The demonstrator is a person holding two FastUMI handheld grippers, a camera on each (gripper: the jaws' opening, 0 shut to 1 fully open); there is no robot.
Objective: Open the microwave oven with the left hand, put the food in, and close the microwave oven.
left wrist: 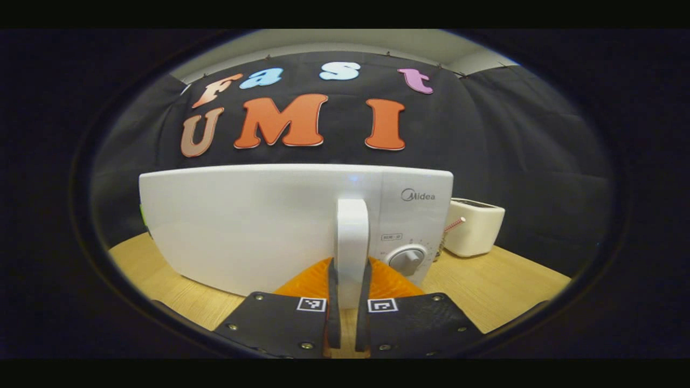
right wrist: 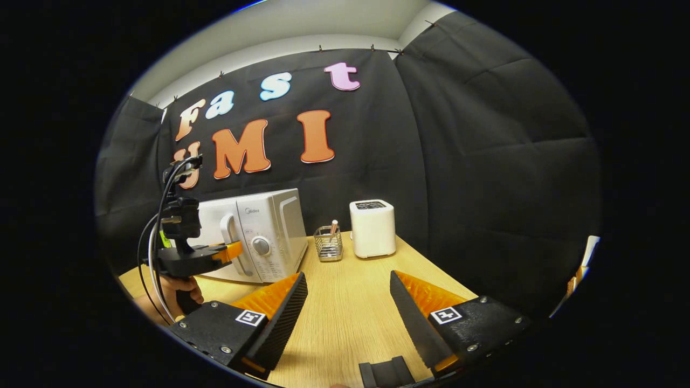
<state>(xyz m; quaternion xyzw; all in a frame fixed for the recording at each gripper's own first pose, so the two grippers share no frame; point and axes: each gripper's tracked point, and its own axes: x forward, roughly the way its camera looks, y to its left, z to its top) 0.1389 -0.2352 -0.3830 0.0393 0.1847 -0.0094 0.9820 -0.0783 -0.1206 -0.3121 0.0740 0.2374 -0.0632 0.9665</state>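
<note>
The white microwave oven stands on the wooden table, its door flat against the body. My left gripper is shut on the upright white door handle, one finger on each side of it. In the right gripper view the same microwave sits at the left, with the left gripper at its handle and a hand holding it. My right gripper hovers open above the table, nothing between its fingers.
A white toaster stands right of the microwave, also seen as the toaster from the left gripper. A wire basket with a stick in it sits between them. The microwave's dial is right of the handle.
</note>
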